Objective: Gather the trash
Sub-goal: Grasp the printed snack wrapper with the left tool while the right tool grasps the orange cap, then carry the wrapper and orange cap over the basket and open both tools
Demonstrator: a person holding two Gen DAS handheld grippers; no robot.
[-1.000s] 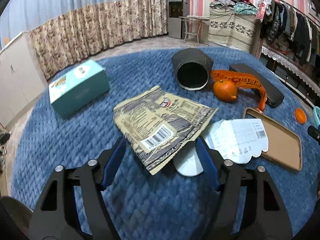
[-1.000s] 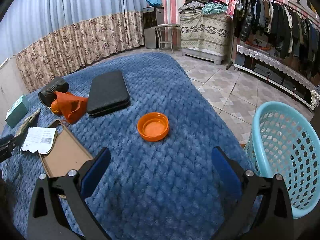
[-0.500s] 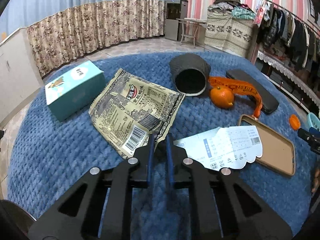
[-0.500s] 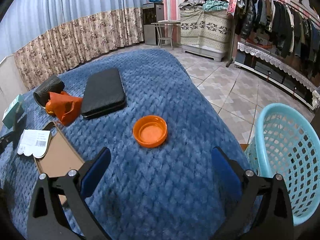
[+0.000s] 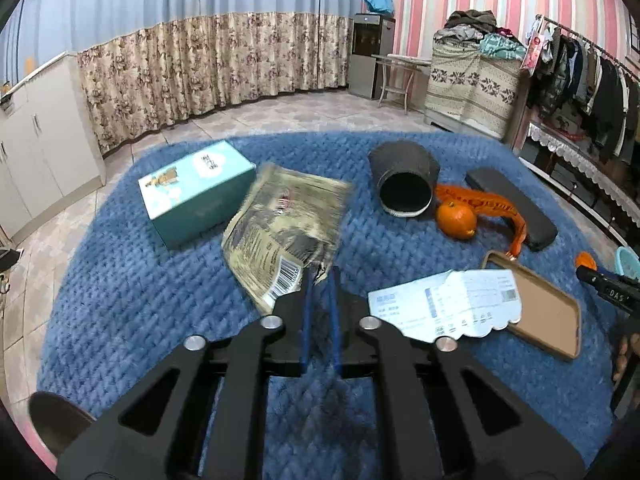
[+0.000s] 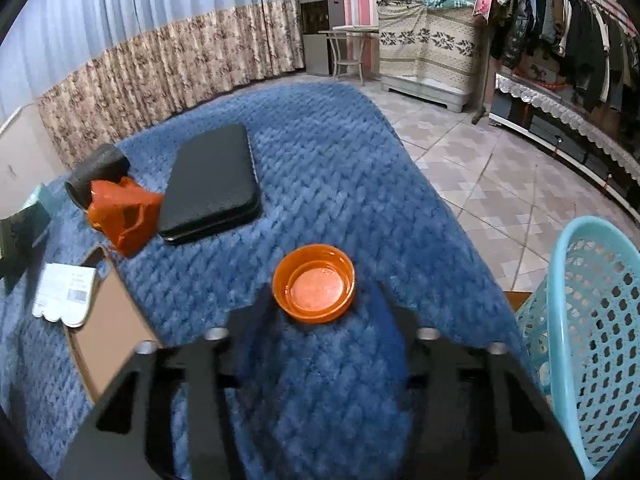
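Two wrist views cover one counter draped in blue knitted cloth. At the right edge of the right wrist view stands a light blue perforated basket, off the counter on the tiled floor side. A black flat case lies upper left of centre in that view. A teal box sits upper left in the left wrist view, with the snack wrapper just beside it, blurred and tilted up off the cloth. The left gripper has its fingers pressed nearly together, pinching the wrapper's lower corner. A brown tray lies at the right, a white receipt overlapping its near end. A black cup lies on its side, an orange fruit near it. An orange lid rests open side up, centre frame, between the spread fingers of the right gripper; contact cannot be told.
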